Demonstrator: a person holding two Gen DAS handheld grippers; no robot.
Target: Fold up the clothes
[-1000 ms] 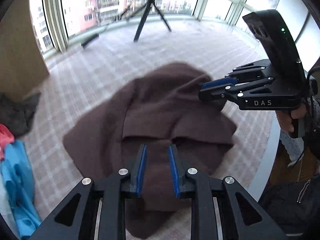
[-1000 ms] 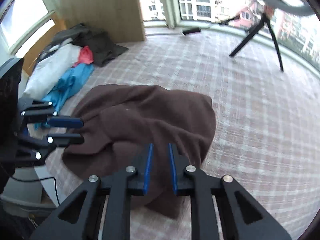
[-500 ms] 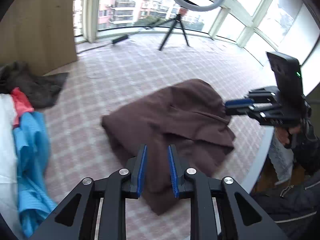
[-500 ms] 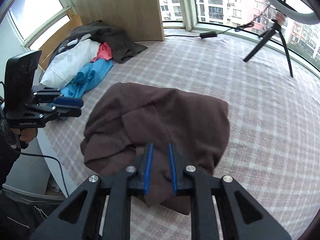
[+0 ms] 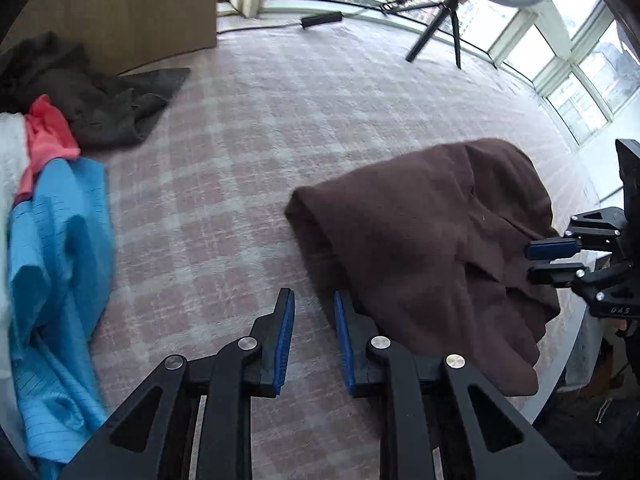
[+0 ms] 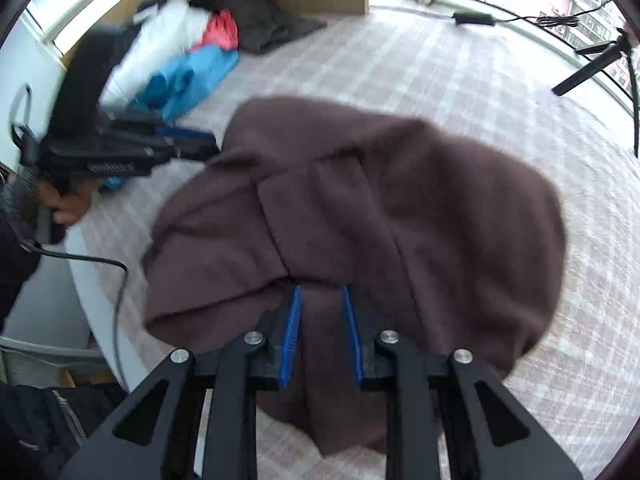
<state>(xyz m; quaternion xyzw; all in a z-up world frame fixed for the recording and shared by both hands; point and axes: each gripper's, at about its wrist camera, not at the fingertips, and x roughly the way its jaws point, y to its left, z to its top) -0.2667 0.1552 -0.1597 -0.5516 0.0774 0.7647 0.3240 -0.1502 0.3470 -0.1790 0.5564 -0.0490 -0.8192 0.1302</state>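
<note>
Brown garment (image 6: pixel 360 216), rumpled and partly folded, lying on the checked surface (image 5: pixel 256 128) near its rounded edge. My right hand-held gripper (image 6: pixel 320 328) hovers over the garment's near hem, jaws opening, pads pressing nothing. My left hand-held gripper (image 5: pixel 314 340), jaws slightly parted and empty, is over bare surface just beside the garment. A pile of clothes, with a blue garment (image 5: pixel 60 264) nearest, lies well apart.

Brown garment (image 5: pixel 432 240) beside empty left hand-held gripper (image 5: pixel 314 300)
</note>
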